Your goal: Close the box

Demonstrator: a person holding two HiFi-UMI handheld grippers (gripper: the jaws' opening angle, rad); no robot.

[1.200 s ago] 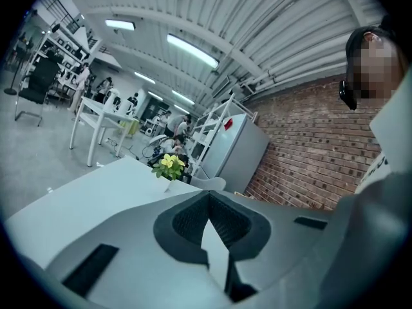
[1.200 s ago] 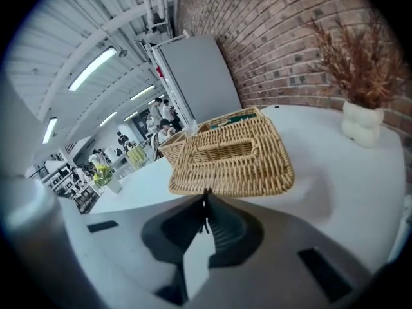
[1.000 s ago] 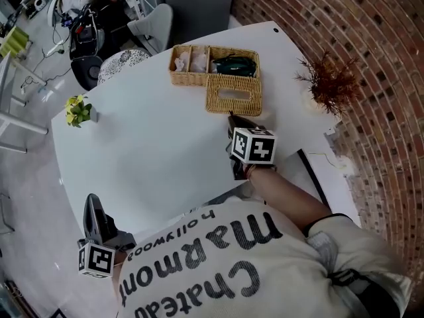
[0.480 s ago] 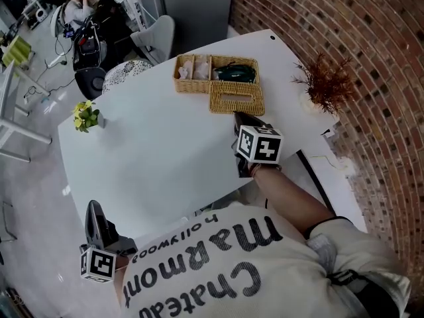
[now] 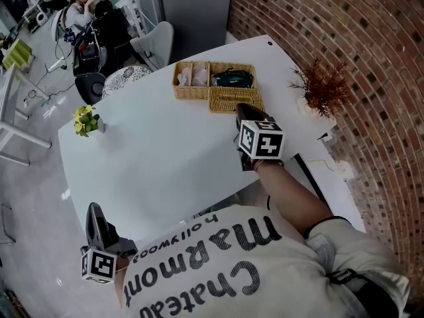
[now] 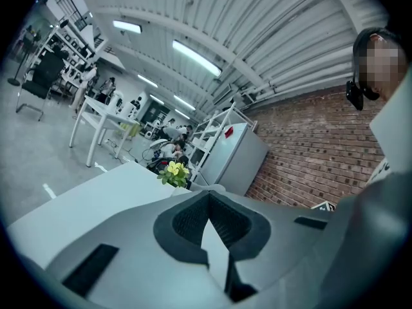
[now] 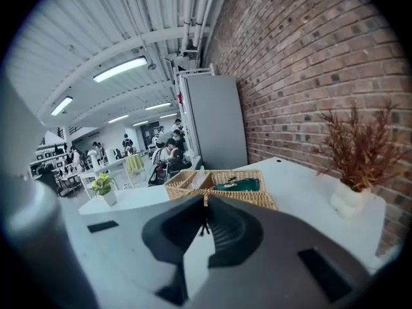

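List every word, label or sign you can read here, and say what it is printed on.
"Chatea": on the person's shirt, upside down in the head view, with the end cut off.
"Marmon": same shirt, end unclear.
"hollywoo": same shirt, small print, end unclear.
Marker cube: black-and-white pattern only, no words.
Nothing else is readable.

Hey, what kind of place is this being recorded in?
Probably an open-plan lab or workshop office rather than a home. People sit at cluttered desks beyond the white table, the bare ribbed ceiling carries strip lights, and an exposed brick wall runs along one side.
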